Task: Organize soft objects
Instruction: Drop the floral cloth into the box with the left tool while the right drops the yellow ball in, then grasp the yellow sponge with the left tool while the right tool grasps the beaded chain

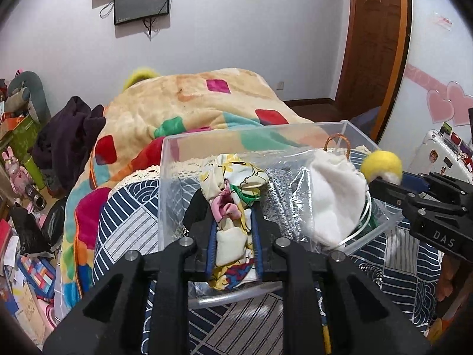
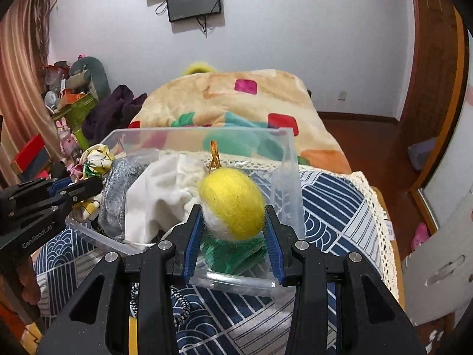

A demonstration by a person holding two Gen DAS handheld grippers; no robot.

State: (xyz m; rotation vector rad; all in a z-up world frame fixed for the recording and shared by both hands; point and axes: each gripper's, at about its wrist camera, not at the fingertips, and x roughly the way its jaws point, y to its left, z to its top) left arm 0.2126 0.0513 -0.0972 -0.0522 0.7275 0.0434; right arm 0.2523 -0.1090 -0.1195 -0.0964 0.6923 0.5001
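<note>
A clear plastic bin [image 1: 207,142] [image 2: 283,159] stands on a blue-and-white patterned cloth. It holds a white cloth [image 1: 334,189] [image 2: 165,186], a silvery bag [image 1: 280,195] and a green net [image 2: 233,254]. My left gripper [image 1: 232,207] is shut on a bundle of yellow-and-white printed cloth [image 1: 233,177] [image 2: 97,156] over the bin's left part. My right gripper [image 2: 233,210] [image 1: 381,182] is shut on a yellow-and-white felt ball [image 2: 230,204] [image 1: 381,162] above the bin's near right edge.
A quilt with coloured squares [image 1: 183,103] [image 2: 236,100] lies heaped behind the bin. A dark purple garment [image 1: 68,136] and cluttered boxes and toys [image 1: 20,148] are at the left. A wooden door [image 1: 375,38] and a white case [image 1: 437,153] are at the right.
</note>
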